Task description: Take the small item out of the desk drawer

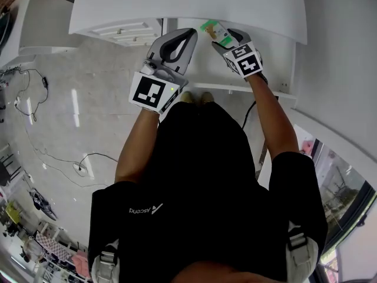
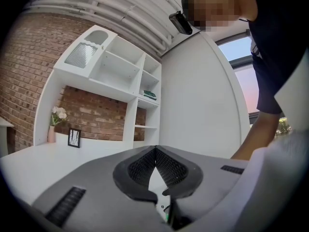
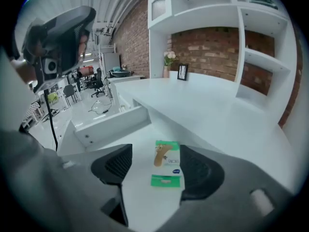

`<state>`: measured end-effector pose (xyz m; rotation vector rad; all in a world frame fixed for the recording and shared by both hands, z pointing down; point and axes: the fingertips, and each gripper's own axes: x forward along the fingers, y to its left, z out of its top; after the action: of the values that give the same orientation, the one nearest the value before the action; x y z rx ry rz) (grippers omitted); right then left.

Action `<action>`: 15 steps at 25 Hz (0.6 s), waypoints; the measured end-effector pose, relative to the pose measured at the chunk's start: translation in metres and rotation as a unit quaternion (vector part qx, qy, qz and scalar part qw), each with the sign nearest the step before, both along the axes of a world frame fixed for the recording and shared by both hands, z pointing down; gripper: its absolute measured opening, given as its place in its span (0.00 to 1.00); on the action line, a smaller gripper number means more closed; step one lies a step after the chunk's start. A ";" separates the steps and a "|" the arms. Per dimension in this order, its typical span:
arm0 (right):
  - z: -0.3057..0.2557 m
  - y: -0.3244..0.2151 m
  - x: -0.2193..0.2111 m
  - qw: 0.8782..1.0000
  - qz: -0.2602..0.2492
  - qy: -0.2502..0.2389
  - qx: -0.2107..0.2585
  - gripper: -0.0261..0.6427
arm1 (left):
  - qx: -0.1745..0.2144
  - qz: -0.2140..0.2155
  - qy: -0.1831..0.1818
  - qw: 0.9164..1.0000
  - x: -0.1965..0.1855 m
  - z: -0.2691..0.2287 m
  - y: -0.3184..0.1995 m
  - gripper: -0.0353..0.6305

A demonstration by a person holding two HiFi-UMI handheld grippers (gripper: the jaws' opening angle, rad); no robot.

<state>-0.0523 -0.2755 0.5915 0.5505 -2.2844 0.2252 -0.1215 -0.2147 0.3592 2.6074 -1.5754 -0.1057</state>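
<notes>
Right gripper [image 3: 155, 166] has its jaws spread wide, pinching nothing. The little box [image 3: 166, 170] sits right between the pads, flat on the drawer [image 3: 111, 122] floor, closer to the right pad. Left gripper [image 2: 155, 153] is pressed shut and empty.

1. Bright, even daylight; the white desk [image 1: 235, 5] is nearly washed out and shadows are faint.
2. Glare streaks lie on the glossy floor [image 1: 75, 108].
3. The window [image 2: 239, 57] glows at the right edge of the left gripper view.
4. Fisheye bending throughout; both gripper views have dark corners.
5. The left tongs [image 2: 155, 151], nearest the lens, appear soft.
</notes>
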 end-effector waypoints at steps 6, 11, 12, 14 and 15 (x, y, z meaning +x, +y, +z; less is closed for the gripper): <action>0.046 -0.019 -0.001 0.999 0.008 0.037 -0.025 0.53 | -0.014 -0.012 0.008 1.000 -0.011 0.013 -0.015 0.05; 0.073 -0.025 -0.005 0.998 0.009 0.044 -0.049 0.59 | -0.021 -0.022 0.009 1.000 -0.018 0.021 -0.021 0.05; 0.077 -0.026 -0.006 0.998 0.007 0.048 -0.051 0.60 | -0.021 -0.024 0.010 0.999 -0.019 0.022 -0.022 0.05; 0.084 -0.028 -0.008 0.997 0.004 0.058 -0.052 0.61 | -0.028 -0.028 0.012 0.999 -0.022 0.025 -0.022 0.05; 0.087 -0.029 -0.009 0.997 0.003 0.062 -0.052 0.62 | -0.032 -0.031 0.013 0.999 -0.024 0.027 -0.022 0.05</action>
<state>-0.0614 -0.3042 0.6784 0.5022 -2.1386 0.3034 -0.1450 -0.2365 0.3863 2.4994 -1.6229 -0.0917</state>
